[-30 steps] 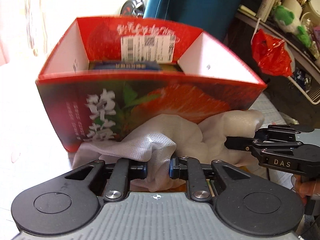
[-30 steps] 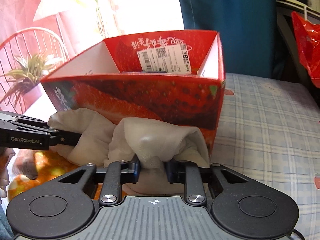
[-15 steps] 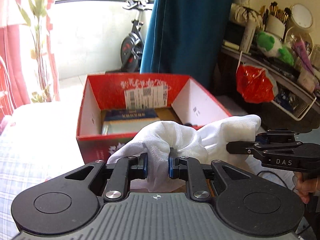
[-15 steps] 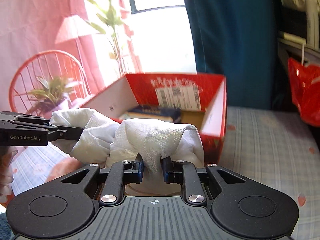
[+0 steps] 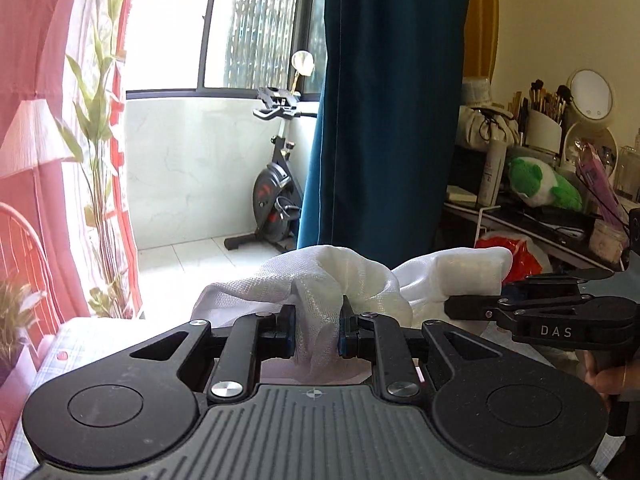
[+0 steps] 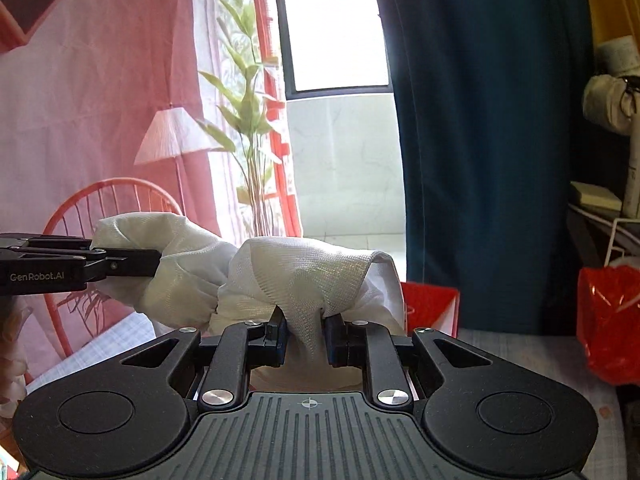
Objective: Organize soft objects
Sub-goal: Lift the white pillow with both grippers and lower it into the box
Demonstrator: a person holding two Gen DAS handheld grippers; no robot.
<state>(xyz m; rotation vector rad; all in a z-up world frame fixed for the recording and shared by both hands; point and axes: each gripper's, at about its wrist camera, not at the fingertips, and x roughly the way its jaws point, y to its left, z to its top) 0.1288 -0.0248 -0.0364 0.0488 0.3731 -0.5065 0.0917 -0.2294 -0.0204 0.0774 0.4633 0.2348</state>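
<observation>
Gripping one bunched white mesh cloth (image 5: 320, 280) with both tongs: my left tongs (image 5: 316, 336) nearly shut, pinching a gathered fold, my right tongs (image 6: 305, 334) nearly shut on another fold. Cloth is thin, woven, semi-sheer, crumpled into soft rounded puffs, slung between the two tongs in the air. Red box (image 6: 430, 306) corner shows just behind and below the cloth in the right view.
</observation>
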